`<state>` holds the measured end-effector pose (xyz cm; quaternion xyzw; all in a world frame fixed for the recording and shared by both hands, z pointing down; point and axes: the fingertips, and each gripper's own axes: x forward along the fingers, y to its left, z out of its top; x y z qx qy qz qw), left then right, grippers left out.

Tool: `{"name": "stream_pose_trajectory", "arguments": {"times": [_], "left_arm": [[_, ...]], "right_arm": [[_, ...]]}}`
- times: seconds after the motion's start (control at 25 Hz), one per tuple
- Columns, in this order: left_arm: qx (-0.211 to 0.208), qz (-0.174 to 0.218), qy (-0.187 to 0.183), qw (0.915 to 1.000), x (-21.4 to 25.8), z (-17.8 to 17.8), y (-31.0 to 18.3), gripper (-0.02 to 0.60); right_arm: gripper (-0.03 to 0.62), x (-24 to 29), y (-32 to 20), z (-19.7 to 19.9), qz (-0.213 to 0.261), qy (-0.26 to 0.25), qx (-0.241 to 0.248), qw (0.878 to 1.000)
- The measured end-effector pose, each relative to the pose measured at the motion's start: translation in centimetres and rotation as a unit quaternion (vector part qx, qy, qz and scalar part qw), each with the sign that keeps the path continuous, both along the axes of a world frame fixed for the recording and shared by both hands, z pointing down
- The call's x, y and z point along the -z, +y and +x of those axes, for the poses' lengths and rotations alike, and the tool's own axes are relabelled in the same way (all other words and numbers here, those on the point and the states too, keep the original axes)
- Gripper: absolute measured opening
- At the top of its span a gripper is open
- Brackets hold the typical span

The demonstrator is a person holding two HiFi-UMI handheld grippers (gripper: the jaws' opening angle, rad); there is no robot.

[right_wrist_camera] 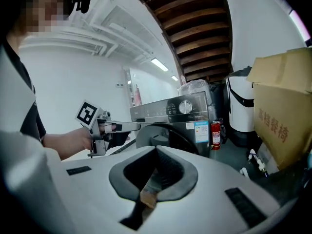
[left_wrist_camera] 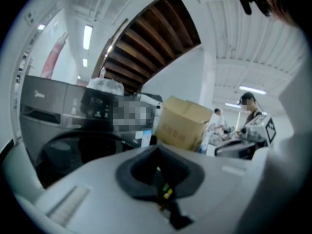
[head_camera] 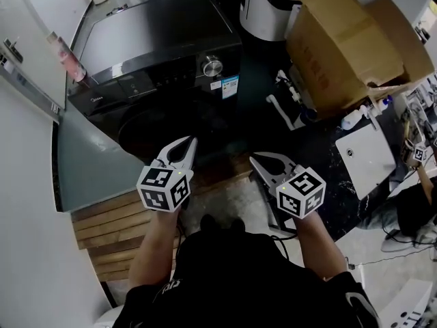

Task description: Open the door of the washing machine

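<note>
The black front-loading washing machine (head_camera: pixel 164 46) stands ahead of me, with a silver knob (head_camera: pixel 212 65) on its panel and a round dark door (head_camera: pixel 160 132) on its front, which looks closed. My left gripper (head_camera: pixel 188 142) is held just short of the door, jaws shut on nothing. My right gripper (head_camera: pixel 255 158) hovers to the right of the door, also shut and empty. The left gripper view has the door (left_wrist_camera: pixel 80 147) past its closed jaws (left_wrist_camera: pixel 157 150). In the right gripper view the machine (right_wrist_camera: pixel 170 116) and the left gripper (right_wrist_camera: pixel 114 126) lie beyond its closed jaws (right_wrist_camera: pixel 157 149).
A big cardboard box (head_camera: pixel 348 39) and a white appliance (head_camera: pixel 266 5) stand right of the machine. A grey panel (head_camera: pixel 89 162) and a wooden pallet (head_camera: pixel 109 231) lie to its left. A white board (head_camera: pixel 365 156) lies on the floor. A small red extinguisher (right_wrist_camera: pixel 216 133) stands beside the machine.
</note>
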<state>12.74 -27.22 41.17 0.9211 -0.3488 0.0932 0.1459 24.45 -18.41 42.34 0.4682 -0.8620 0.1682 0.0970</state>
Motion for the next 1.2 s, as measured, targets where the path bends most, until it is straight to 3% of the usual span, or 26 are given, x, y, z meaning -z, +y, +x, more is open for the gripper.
{"name": "stream_pose_trajectory", "arguments": {"times": [0.28,0.64,1.2], "left_arm": [[-0.014,0.012,0.001,0.9998,0.6,-1.8,-2.3,0.009],[-0.032,0.015,0.010,0.9993,0.1,-4.4,-4.7,0.009],[0.007,0.002,0.014,0.9999,-1.0,-4.3,-8.1,0.009]], "right_arm": [[0.011,0.4,-3.6,-3.9,0.002,0.028,0.026,0.999],[0.043,0.8,-7.5,-7.0,0.002,0.069,0.025,0.997],[0.112,-0.4,-14.2,-6.4,-0.008,0.088,0.065,0.994]]}}
